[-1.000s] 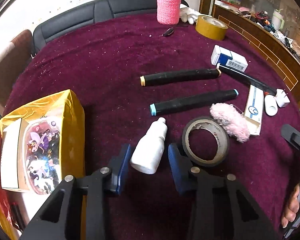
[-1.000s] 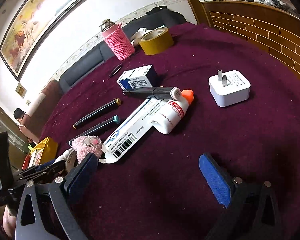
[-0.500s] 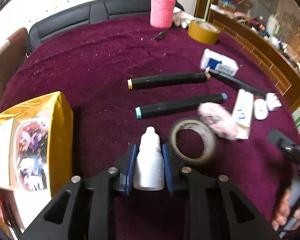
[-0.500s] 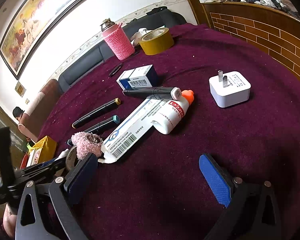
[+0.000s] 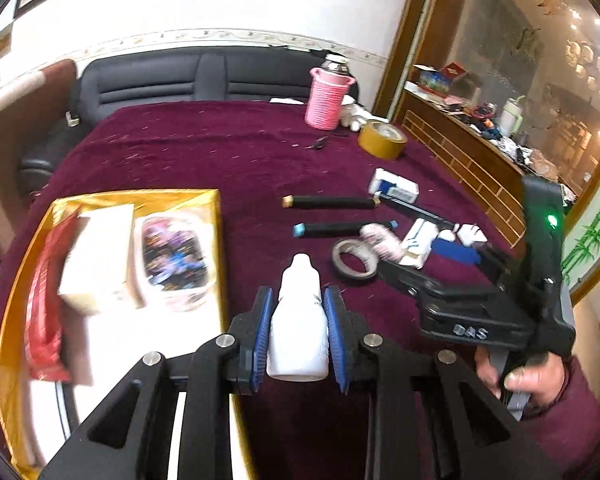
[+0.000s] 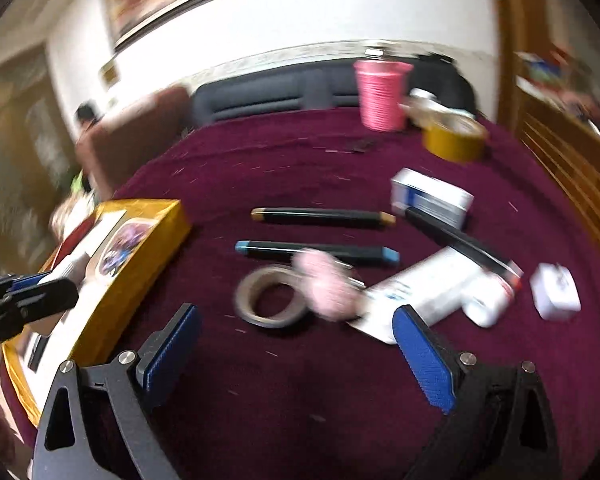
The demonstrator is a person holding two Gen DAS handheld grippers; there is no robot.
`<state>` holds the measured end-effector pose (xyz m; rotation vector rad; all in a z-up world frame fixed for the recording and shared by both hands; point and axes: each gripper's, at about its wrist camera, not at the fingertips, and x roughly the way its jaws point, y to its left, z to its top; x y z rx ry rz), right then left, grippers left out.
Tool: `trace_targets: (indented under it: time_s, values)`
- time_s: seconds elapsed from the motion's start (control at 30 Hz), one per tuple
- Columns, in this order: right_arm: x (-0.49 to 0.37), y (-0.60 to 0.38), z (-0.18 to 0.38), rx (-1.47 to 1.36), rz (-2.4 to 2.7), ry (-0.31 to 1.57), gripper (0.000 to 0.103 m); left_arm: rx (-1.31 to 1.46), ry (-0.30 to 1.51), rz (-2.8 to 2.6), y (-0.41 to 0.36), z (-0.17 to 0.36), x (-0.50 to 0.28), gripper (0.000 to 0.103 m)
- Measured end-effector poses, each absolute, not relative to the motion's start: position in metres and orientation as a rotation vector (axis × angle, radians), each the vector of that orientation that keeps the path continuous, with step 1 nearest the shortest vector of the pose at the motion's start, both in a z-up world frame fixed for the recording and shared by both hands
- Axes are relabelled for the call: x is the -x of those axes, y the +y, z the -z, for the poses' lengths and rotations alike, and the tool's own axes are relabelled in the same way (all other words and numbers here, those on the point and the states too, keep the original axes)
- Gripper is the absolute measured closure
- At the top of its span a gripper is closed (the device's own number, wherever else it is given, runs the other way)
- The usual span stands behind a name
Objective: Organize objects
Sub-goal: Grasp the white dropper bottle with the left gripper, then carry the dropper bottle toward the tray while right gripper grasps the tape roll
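My left gripper (image 5: 298,332) is shut on a small white dropper bottle (image 5: 299,324) and holds it above the maroon table, just right of the gold box (image 5: 214,240). My right gripper (image 6: 296,352) is open and empty, low over the cloth in front of a grey tape ring (image 6: 270,298) and a pink fluffy ball (image 6: 328,284). The right gripper also shows in the left wrist view (image 5: 432,264). Two black markers (image 6: 320,216) lie side by side behind the ring.
The gold box (image 6: 140,256) holds a white carton (image 5: 96,256) and a picture card. To the right lie a long white box (image 6: 420,292), a white glue bottle (image 6: 492,300), a charger plug (image 6: 556,296), a blue-white box (image 6: 432,196), yellow tape (image 6: 454,140) and a pink flask (image 6: 380,96).
My left gripper closed on the dropper bottle and lifted it up toward the gold box. My right gripper swung left to face the tape ring and markers.
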<state>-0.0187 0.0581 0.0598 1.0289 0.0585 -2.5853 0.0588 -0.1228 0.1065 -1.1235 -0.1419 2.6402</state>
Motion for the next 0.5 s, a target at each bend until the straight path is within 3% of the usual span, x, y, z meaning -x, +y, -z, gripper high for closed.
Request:
trace_targets:
  time_s: [0.13, 0.2, 0.27, 0.37, 0.5]
  values:
    - [0.028, 0.025, -0.052, -1.066, 2.535, 0.198, 0.017, 1.143, -0.193, -2.656, -0.143, -0.101, -0.066, 0.078]
    - [0.034, 0.013, -0.047, -1.102, 2.498, 0.243, 0.031, 1.139, -0.203, -2.665, -0.149, -0.100, -0.069, 0.078]
    - [0.041, 0.002, -0.038, -1.154, 2.468, 0.297, 0.056, 1.135, -0.212, -2.674, -0.154, -0.099, -0.071, 0.078]
    - [0.051, -0.007, -0.023, -1.245, 2.457, 0.374, 0.078, 1.131, -0.240, -2.679, -0.162, -0.099, -0.073, 0.078]
    - [0.058, 0.005, -0.018, -1.281, 2.446, 0.267, 0.087, 1.128, -0.282, -2.690, -0.176, -0.097, -0.077, 0.078]
